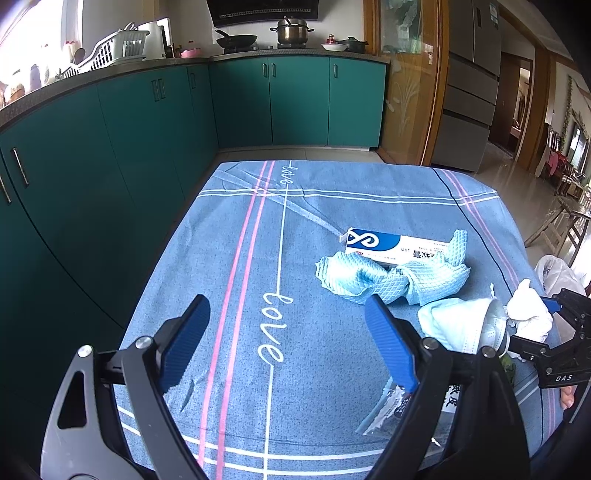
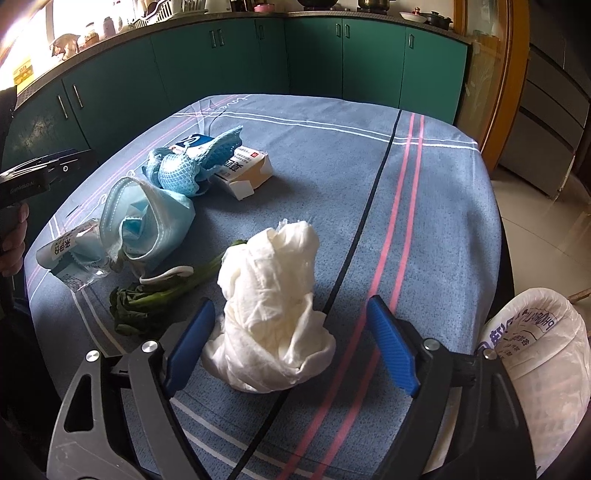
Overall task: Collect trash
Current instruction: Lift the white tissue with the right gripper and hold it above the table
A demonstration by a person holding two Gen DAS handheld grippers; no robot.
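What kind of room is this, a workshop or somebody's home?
Most likely a home kitchen. Green cabinets run under a counter that carries a pot and a wok on a stove, with a dish rack near the window. A fridge stands beside the doorway.

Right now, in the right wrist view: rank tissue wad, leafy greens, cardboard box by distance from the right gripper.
1. Tissue wad, between the right gripper fingers, not gripped.
2. Leafy greens, left, beside the wad.
3. Cardboard box, far left, under the mesh cloth.
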